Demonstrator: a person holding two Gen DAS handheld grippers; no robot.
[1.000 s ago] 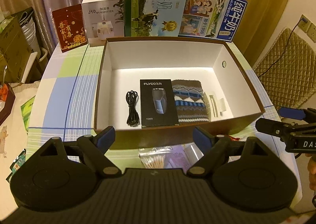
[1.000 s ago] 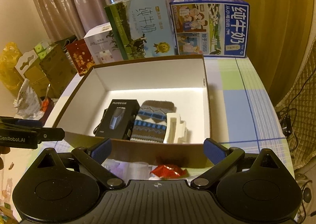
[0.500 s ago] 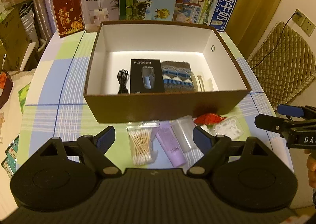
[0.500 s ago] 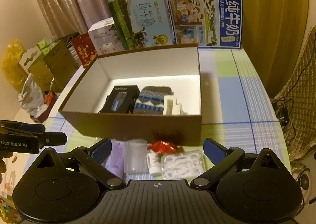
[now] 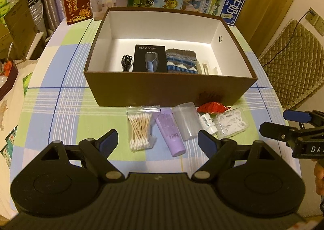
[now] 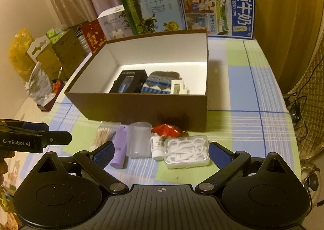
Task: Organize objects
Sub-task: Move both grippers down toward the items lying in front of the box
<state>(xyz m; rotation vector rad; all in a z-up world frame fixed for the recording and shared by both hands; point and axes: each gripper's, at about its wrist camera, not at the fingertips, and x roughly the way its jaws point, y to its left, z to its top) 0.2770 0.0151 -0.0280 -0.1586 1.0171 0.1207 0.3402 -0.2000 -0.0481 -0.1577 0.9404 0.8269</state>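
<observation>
Dim, warm yellow indoor light; strong fisheye curve in both views.

Brightest along the white floor at the back of the brown box (image 5: 170, 88), glowing under its far wall. Dark shadow on the box's near outer wall, soft shadow on the checked tablecloth (image 5: 66, 120) just in front. Black vignette in the frame corners, straight edges bowed toward the rims. Slightly soft, grainy detail throughout; small print on the far cartons (image 6: 218, 9) hard to read.

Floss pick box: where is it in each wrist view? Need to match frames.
Left wrist: floss pick box lies right of centre, last in the row of items before the brown box.
Right wrist: floss pick box lies low centre, between the open fingers.
Shared landmark: red packet just behind it.
</observation>
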